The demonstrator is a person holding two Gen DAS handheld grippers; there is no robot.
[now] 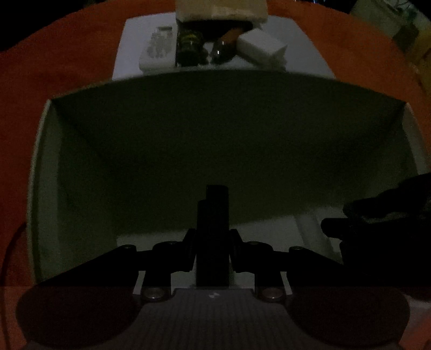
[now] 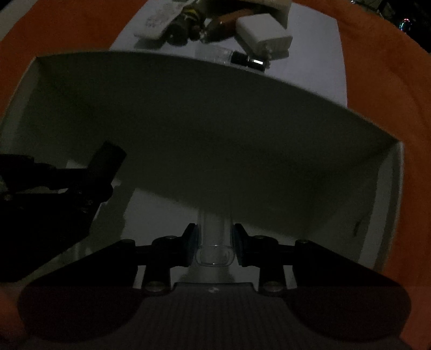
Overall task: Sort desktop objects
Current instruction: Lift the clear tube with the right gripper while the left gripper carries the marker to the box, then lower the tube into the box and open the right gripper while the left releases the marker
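Both grippers are low inside a white open box (image 1: 43,167), which also fills the right wrist view (image 2: 388,204). My left gripper (image 1: 212,242) is shut on a black rectangular block (image 1: 214,212) that stands upright between the fingers. My right gripper (image 2: 214,242) is shut on a clear glass tube (image 2: 214,253). The left gripper with its black block (image 2: 106,164) shows at the left of the right wrist view. The right gripper (image 1: 377,223) shows as a dark shape at the right of the left wrist view.
Beyond the box's far wall, a white sheet (image 1: 304,45) on an orange cloth (image 1: 54,67) holds a white remote (image 1: 159,48), a dark bottle (image 1: 190,47), a brown item (image 1: 229,37), a white charger block (image 1: 261,47) and a cream box (image 1: 221,9). A small black and silver piece (image 2: 249,62) lies near the charger (image 2: 262,33).
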